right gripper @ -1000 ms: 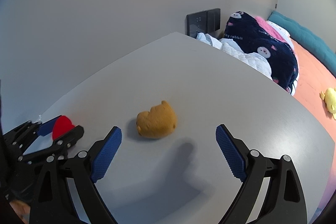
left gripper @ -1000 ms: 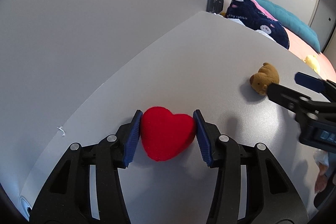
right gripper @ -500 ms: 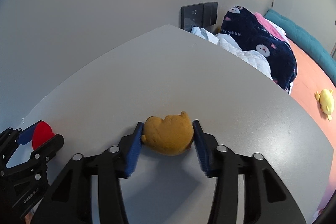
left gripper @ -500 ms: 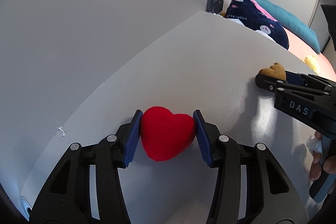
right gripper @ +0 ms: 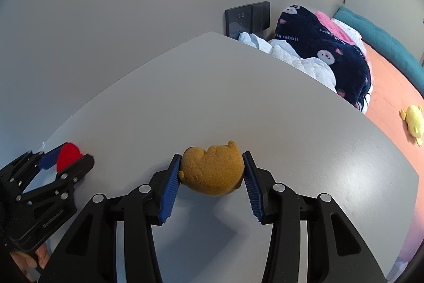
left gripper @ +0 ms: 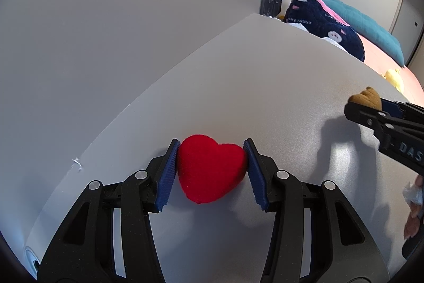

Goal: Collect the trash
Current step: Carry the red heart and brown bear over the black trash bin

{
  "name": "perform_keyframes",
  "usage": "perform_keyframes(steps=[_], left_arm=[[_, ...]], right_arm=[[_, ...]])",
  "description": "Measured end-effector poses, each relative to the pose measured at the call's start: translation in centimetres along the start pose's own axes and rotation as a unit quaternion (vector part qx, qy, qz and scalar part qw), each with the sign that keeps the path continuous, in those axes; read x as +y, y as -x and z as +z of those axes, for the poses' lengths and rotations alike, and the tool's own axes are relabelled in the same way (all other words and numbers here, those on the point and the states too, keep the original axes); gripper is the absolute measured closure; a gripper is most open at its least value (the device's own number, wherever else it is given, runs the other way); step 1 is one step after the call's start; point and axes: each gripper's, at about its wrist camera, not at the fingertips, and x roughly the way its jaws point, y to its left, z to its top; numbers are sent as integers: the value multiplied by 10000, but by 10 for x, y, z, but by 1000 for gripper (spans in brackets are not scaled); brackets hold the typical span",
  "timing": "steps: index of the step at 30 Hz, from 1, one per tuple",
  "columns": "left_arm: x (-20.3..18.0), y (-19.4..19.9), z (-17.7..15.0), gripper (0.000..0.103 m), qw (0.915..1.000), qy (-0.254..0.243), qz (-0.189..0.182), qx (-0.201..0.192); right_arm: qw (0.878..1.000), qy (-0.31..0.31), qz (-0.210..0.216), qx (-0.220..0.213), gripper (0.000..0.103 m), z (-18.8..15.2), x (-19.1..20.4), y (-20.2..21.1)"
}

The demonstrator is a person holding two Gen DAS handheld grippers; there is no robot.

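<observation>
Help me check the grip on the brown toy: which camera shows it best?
The right wrist view: the brown toy sits whole and centred, squeezed between the right gripper pads. The left wrist view catches only its top at the frame's edge, behind that gripper's finger.

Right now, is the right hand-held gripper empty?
No, the right hand-held gripper is closed on the brown plush toy, with both blue pads pressing its sides.
</observation>
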Motion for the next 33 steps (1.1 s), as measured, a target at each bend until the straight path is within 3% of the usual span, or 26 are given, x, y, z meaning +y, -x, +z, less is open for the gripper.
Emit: perform_keyframes(steps=[18,33], left_arm=[[-53,59,-11,55,9987,-382,-235,-236],[-109,119,-46,55,9953,-712,-537,-370]], right_arm=[[9997,-15,207,-129,55,-39,-2,68],[9981,-400,244,-407,55,-105,-38,147]])
